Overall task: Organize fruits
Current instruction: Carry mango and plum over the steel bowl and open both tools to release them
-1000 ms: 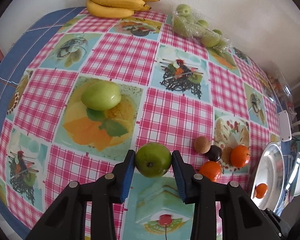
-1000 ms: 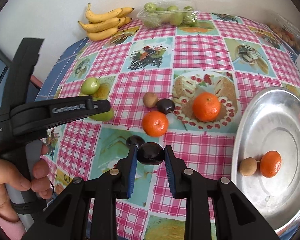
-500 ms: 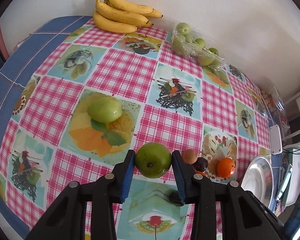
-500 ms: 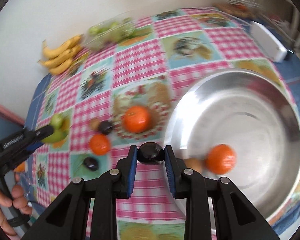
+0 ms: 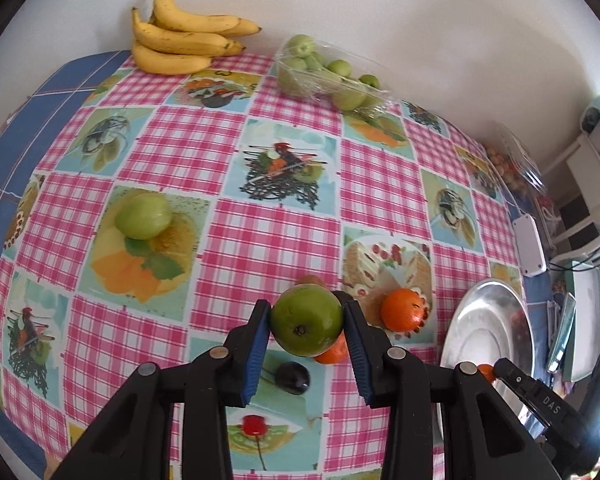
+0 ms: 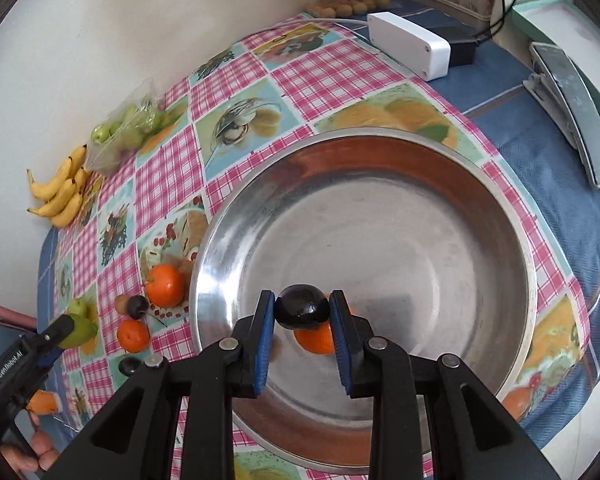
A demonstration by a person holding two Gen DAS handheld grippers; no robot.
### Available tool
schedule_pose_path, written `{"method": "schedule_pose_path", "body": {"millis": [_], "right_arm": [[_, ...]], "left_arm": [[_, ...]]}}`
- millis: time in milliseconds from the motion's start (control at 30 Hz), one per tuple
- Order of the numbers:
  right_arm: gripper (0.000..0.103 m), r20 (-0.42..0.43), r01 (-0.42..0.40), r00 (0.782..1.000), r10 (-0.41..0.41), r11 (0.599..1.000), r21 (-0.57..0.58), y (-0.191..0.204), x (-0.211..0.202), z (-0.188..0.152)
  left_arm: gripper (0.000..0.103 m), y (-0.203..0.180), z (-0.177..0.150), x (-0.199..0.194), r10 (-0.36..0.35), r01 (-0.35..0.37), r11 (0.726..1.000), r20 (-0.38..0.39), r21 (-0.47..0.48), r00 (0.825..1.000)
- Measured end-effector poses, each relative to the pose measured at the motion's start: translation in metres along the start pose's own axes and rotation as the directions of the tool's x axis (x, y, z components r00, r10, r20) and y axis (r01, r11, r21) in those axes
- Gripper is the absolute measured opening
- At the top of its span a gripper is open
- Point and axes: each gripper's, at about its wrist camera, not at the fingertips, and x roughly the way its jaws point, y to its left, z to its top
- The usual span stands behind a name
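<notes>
My left gripper [image 5: 306,326] is shut on a green apple [image 5: 306,320] and holds it above the checked tablecloth. Below it lie two oranges [image 5: 404,309], a dark plum [image 5: 293,377] and a brown fruit. A second green apple [image 5: 143,216] sits at the left. My right gripper [image 6: 302,312] is shut on a dark plum [image 6: 302,307] and holds it over the steel bowl [image 6: 380,208]. An orange [image 6: 316,340] lies in the bowl under the plum. The left gripper also shows in the right wrist view [image 6: 66,330] at the lower left.
A banana bunch [image 5: 180,40] and a clear pack of small green fruits [image 5: 328,76] lie by the far wall. A white box [image 6: 410,45], a black adapter and a metal clip lie beyond the bowl. More packed fruit sits at the table's far corner.
My right gripper carried the plum from the tablecloth to above the bowl's inside. My left gripper lifted the apple and shifted right, toward the oranges.
</notes>
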Motion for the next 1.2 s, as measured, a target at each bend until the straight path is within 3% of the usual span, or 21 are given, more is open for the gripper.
{"method": "schedule_pose_path", "body": {"millis": [467,800,933,1200], "right_arm": [[0.029,0.02,-0.036,0.999,0.035,0.999,0.018,0.001,-0.004,0.001],[0.029,0.014,-0.015,1.0,0.014,0.997,0.077,-0.015,0.0,0.006],[0.029,-0.006,-0.003,1.0,0.003,0.993,0.116,-0.028,0.007,0.008],[0.029,-0.035,0.017,0.999,-0.012,0.989,0.147,-0.038,0.013,0.007]], "left_arm": [[0.04,-0.077,-0.026,0.009,-0.031,0.035,0.979,-0.026,0.198,0.999],[0.04,-0.134,-0.049,0.032,-0.044,0.061,0.938,-0.058,0.341,0.997],[0.04,-0.155,-0.057,0.038,-0.042,0.052,0.908,-0.034,0.416,0.999],[0.04,-0.165,-0.068,0.056,-0.025,0.062,0.897,-0.09,0.437,0.996]]}}
